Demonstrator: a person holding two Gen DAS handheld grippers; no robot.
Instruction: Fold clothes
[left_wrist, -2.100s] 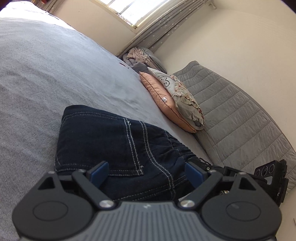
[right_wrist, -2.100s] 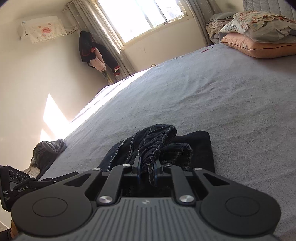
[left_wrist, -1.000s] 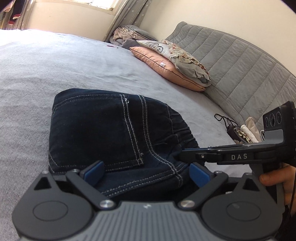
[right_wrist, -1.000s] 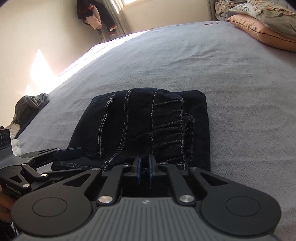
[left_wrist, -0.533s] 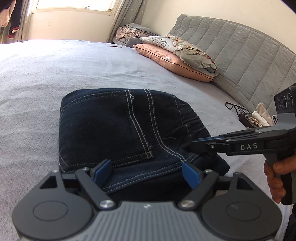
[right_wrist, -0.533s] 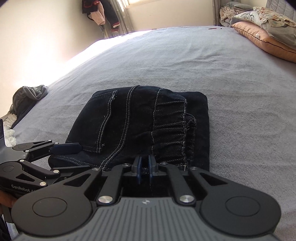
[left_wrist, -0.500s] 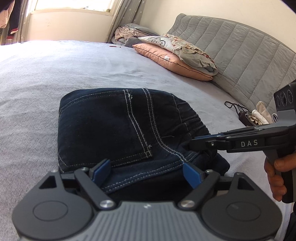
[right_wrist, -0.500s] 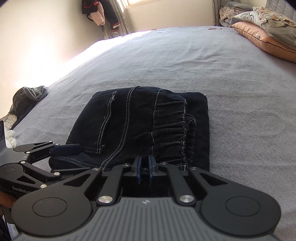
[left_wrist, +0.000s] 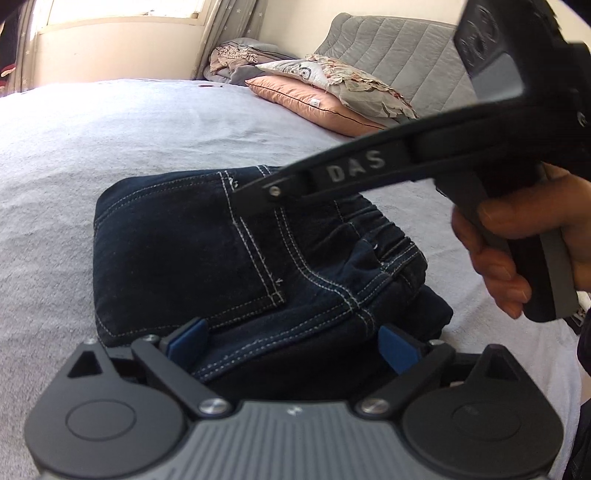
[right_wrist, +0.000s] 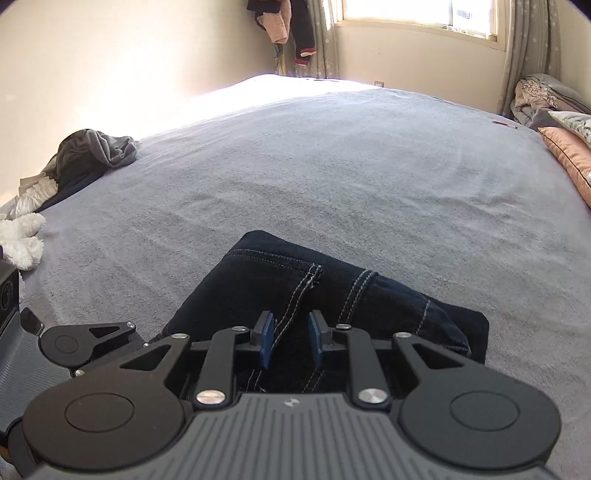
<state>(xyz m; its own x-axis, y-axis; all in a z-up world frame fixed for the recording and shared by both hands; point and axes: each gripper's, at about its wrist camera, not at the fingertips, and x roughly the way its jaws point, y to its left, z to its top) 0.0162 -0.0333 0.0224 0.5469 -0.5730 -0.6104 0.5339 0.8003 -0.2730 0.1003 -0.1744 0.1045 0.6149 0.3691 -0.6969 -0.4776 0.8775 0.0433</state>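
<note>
One pair of folded jeans (left_wrist: 229, 258) lies near the bed's (left_wrist: 110, 129) near edge, waistband toward the pillows (left_wrist: 325, 92). The left hand-held gripper (left_wrist: 291, 341) is wide and opening, the right hand-held gripper (right_wrist: 290, 339) opening; both hold nothing.

The near edge of the folded dark blue denim jeans (left_wrist: 229, 266) hides behind the black-and-grey left gripper (left_wrist: 291, 341), while the peach rectangular fabric pillow (right_wrist: 570, 155) is cut off by the right wrist view's edge.

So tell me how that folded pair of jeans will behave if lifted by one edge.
The jeans would probably sag and unfold: the layers lie loose, nothing pins them. Thick seams and the gathered waistband suggest weighty cloth. The coarse denim likely won't slip.
</note>
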